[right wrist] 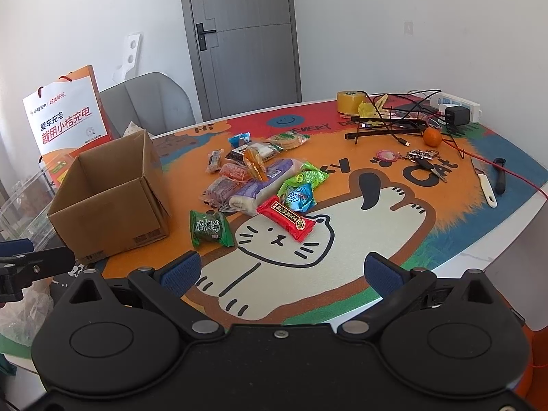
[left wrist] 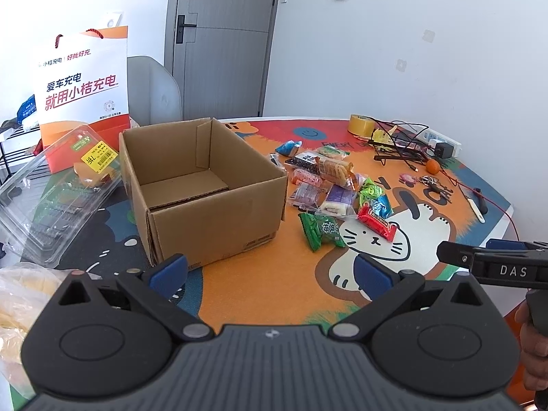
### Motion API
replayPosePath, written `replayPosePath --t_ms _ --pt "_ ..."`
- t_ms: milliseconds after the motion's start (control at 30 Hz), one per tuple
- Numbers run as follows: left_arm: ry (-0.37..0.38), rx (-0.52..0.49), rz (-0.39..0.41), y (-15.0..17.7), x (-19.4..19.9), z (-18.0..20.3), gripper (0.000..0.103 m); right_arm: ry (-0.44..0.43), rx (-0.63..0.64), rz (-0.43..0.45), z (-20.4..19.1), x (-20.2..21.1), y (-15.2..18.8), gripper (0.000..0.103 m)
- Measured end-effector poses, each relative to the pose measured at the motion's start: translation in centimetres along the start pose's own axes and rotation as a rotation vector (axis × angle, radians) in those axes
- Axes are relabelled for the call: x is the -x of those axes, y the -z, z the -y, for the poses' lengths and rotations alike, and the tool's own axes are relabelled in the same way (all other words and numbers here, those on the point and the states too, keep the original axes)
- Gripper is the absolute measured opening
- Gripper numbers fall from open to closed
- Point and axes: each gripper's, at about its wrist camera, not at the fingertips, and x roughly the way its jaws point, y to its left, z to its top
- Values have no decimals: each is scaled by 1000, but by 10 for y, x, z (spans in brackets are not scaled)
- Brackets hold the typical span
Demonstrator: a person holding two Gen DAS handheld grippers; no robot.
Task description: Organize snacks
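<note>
Nothing is packed yet.
The box [left wrist: 202, 185] looks empty; the snacks [right wrist: 263, 185] lie on the desk [right wrist: 342, 239]; the left claw [left wrist: 270, 270] and right claw [right wrist: 289, 272] are spread wide.

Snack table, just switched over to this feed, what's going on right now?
A person holds a gripper in each hand over the cat-print table mat. The left gripper and right gripper are both open and empty, touching nothing. The cardboard box sits open with nothing visible inside. The pile of wrapped snacks lies loose beside it, the red packet and dark green packet nearest. Sorting hasn't visibly started.
</note>
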Motion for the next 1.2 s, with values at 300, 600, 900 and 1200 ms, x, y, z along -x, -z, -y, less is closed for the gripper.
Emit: replayPosePath --t_ms 300,600,900,1200 --pt "5 5 -4 -2 -2 -1 103 45 -23 -12 1 -2 -2 103" --pt "22 8 -18 -2 -7 -6 103 74 -25 -26 -2 -6 -3 103" --pt "26 10 -11 -6 -4 -5 103 68 -12 -18 -6 -3 -7 103" --pt "35 1 -10 -5 -1 1 103 69 -13 -11 -5 -1 -8 103"
